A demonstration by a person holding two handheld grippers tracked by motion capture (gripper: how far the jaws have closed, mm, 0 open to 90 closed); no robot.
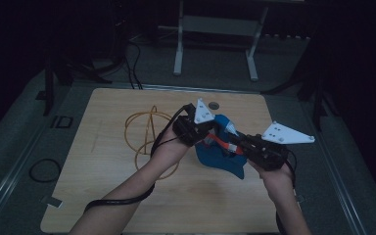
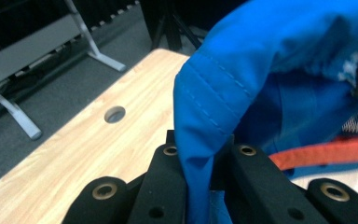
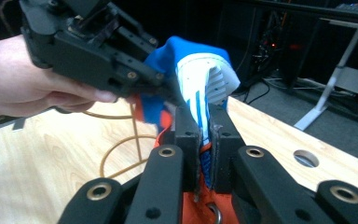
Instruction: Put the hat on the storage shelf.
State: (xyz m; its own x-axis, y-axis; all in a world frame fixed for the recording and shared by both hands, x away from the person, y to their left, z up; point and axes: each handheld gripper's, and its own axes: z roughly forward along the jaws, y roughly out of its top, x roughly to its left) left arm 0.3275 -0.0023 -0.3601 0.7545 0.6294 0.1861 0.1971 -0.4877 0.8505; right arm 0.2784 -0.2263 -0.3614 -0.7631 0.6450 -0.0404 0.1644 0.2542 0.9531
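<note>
A blue fabric item [image 1: 223, 159] with a white patch and an orange strap [image 2: 326, 154] is held up over the wooden table [image 1: 103, 186] between both grippers. My left gripper [image 1: 206, 133] is shut on a stitched blue edge [image 2: 200, 116], which runs down between its jaws [image 2: 200, 149]. My right gripper [image 1: 231, 145] is shut on the white and blue striped part [image 3: 205, 79], pinched between its jaws [image 3: 204, 122]. The left gripper [image 3: 98, 51] and the hand [image 3: 23, 79] holding it appear close by in the right gripper view.
A loose coil of yellow cord [image 1: 144, 129] lies on the table left of the grippers. A round hole [image 1: 214, 105] sits near the table's far edge. Beyond it stands a grey desk frame [image 1: 215, 29], and a black cable loop [image 1: 44, 170] lies on the floor at the left.
</note>
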